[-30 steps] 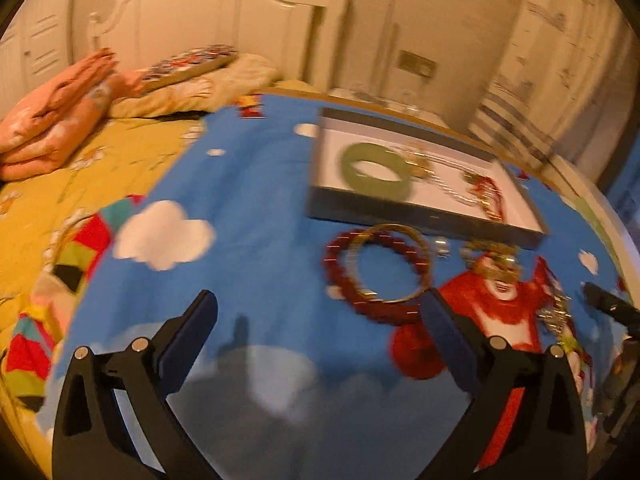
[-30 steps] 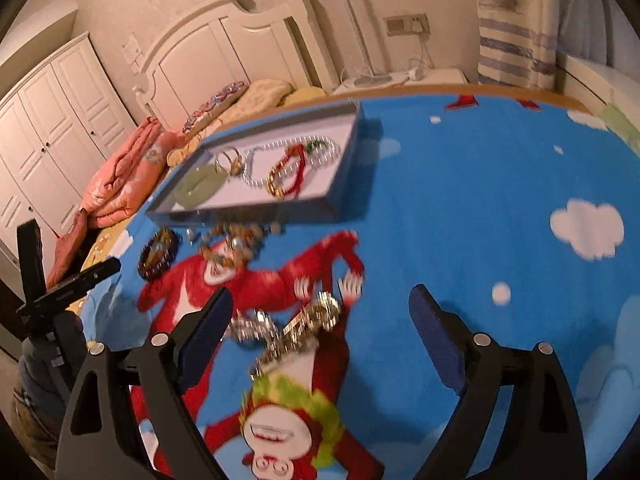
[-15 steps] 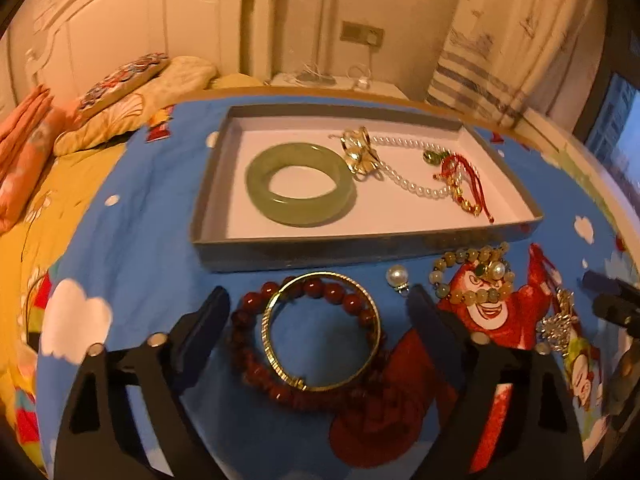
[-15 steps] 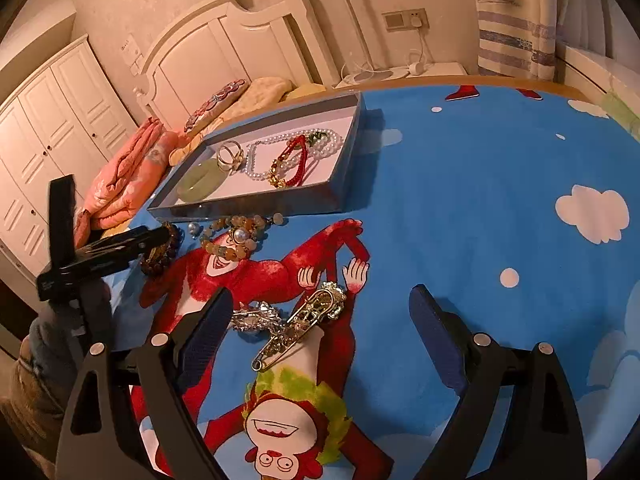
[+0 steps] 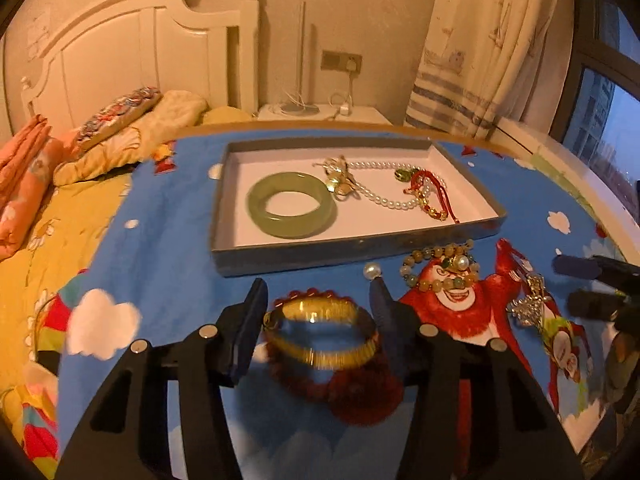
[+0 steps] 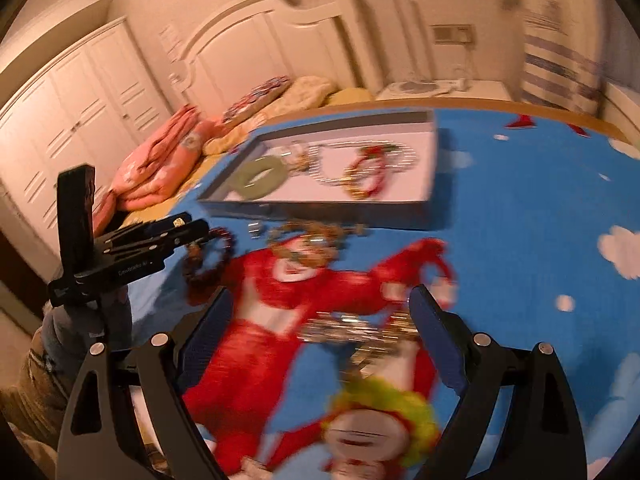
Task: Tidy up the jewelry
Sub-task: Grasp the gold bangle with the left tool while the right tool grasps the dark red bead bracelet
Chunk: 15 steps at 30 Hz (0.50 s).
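A grey tray [image 5: 360, 246] on the blue cartoon bedspread holds a green jade bangle [image 5: 291, 204], a pearl necklace [image 5: 384, 196], a gold brooch and a red cord bracelet [image 5: 430, 196]. In the left wrist view my left gripper [image 5: 318, 312] has closed around a gold bangle [image 5: 320, 334] that lies over a dark red bead bracelet [image 5: 352, 388]; both fingers touch the bangle. A beaded bracelet [image 5: 440, 268] and a loose pearl [image 5: 371, 270] lie in front of the tray. My right gripper [image 6: 320, 324] is open above a silver and gold brooch [image 6: 360, 332], blurred.
A crystal brooch [image 5: 532, 304] lies right of the beaded bracelet. Pillows and folded orange blankets [image 5: 24, 184] sit at the bed's head on the left. The headboard, a nightstand [image 5: 324, 114] and curtains stand behind the tray.
My left gripper has moved down and forward over the gold bangle and its fingers have closed in on it. My right gripper has moved, blurring its view, and stays open.
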Available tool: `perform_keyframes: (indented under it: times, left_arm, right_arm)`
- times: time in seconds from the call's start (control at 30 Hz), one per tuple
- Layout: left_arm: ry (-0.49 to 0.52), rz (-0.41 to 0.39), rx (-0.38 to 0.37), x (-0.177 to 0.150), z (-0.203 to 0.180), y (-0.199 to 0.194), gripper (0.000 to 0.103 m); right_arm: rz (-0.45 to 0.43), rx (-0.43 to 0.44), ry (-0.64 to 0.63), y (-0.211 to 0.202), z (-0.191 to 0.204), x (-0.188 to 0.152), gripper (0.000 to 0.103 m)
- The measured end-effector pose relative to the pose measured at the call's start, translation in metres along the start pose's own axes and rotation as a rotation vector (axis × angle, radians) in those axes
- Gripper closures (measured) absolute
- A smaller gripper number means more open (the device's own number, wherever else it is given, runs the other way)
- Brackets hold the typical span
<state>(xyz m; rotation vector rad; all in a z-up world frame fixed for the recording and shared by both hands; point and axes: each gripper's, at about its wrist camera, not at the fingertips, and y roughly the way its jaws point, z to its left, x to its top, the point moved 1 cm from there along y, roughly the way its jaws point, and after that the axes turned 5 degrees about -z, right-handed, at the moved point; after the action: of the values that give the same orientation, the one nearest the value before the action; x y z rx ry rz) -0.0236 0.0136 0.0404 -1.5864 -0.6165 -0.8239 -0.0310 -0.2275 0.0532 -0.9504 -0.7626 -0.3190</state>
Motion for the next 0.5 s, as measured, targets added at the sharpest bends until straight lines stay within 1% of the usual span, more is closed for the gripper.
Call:
perform_keyframes:
  times: [0.03,0.07,0.17,0.23,0.3,0.33,0.37,0.4,0.43,0.47,0.5]
  left_arm:
    - [0.004,-0.001,0.012,-0.001,0.003,-0.007,0.059]
    - [0.011,0.005,0.030,-0.004,0.007,-0.013,0.083]
    - [-0.005,0.048,0.060,-0.014,0.027,-0.024,0.083]
    - [-0.047,0.065,0.096,-0.022,0.049,-0.027,0.083]
    - [-0.105,0.086,0.099,-0.030,0.066,-0.028,0.074]
    - [-0.143,0.088,0.097,-0.035,0.076,-0.030,0.064]
    - [-0.165,0.086,0.094,-0.037,0.081,-0.030,0.058]
    - [-0.183,0.085,0.085,-0.040,0.085,-0.032,0.057]
    - [-0.195,0.080,0.068,-0.042,0.088,-0.035,0.052]
    - [-0.199,0.075,0.055,-0.044,0.088,-0.037,0.043]
    - [-0.200,0.067,0.026,-0.046,0.086,-0.039,0.038]
  right_arm:
    - [0.014,0.016,-0.022,0.006,0.009,0.000,0.016]
    - [0.028,0.028,-0.050,0.012,0.020,0.000,0.016]
    - [0.084,0.081,-0.147,0.037,0.056,-0.002,0.016]
    - [0.117,0.097,-0.203,0.057,0.076,-0.003,0.017]
    - [0.147,0.090,-0.235,0.076,0.087,-0.002,0.017]
    - [0.166,0.078,-0.243,0.084,0.090,-0.001,0.017]
    - [0.181,0.064,-0.255,0.090,0.093,0.002,0.017]
    - [0.184,0.060,-0.264,0.092,0.094,0.003,0.017]
    - [0.183,0.064,-0.272,0.093,0.095,0.003,0.017]
    - [0.183,0.071,-0.277,0.093,0.097,0.003,0.017]
    - [0.185,0.069,-0.286,0.093,0.098,0.003,0.017]
